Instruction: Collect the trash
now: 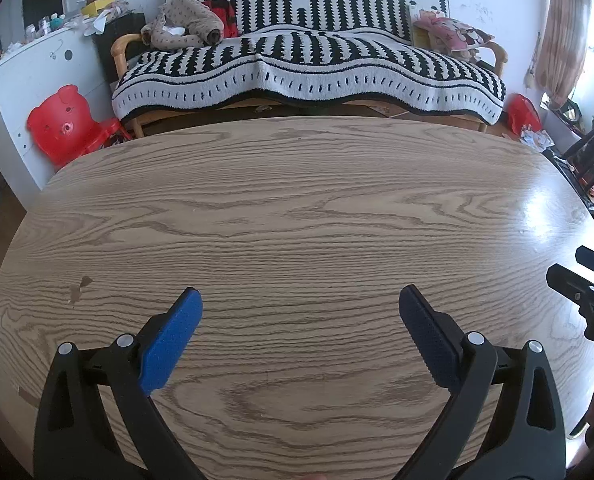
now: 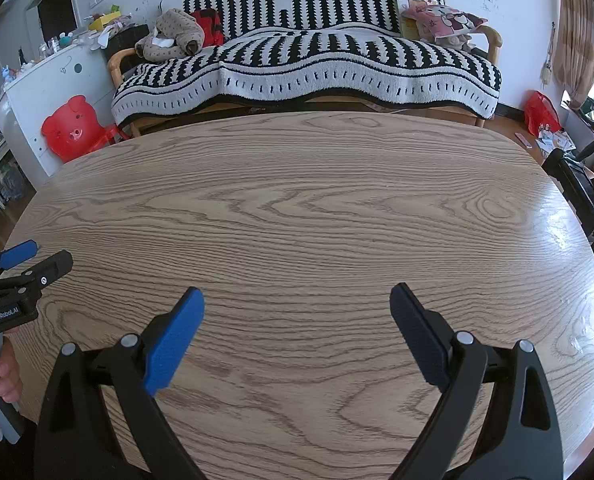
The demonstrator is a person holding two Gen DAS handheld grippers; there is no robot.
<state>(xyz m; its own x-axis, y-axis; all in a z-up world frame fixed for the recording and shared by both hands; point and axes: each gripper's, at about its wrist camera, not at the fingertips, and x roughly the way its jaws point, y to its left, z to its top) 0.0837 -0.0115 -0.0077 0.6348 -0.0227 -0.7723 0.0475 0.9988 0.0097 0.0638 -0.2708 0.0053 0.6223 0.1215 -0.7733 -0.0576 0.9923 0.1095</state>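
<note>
Trash in sight is only a scatter of paper scraps (image 2: 553, 142) on the floor beside a red bag (image 2: 541, 112), right of the sofa; both grippers hover wide open over the wooden table (image 1: 297, 200).

The left gripper (image 1: 299, 300) and right gripper (image 2: 297, 300) sit side by side at the near edge, each with its blue-padded fingers spread well apart and nothing between them. The oak-grain top has a small chipped patch near its left side and window glare on its right. Beyond it stands the sofa (image 1: 309, 64) under a black-and-white throw, with a brown garment (image 1: 181, 24) at one end and a pink cushion (image 1: 453, 34) at the other. A red pig-faced chair (image 1: 63, 120) leans by a cluttered white cabinet (image 1: 37, 76). A hand (image 2: 5, 372) grips the left gripper's handle.
</note>
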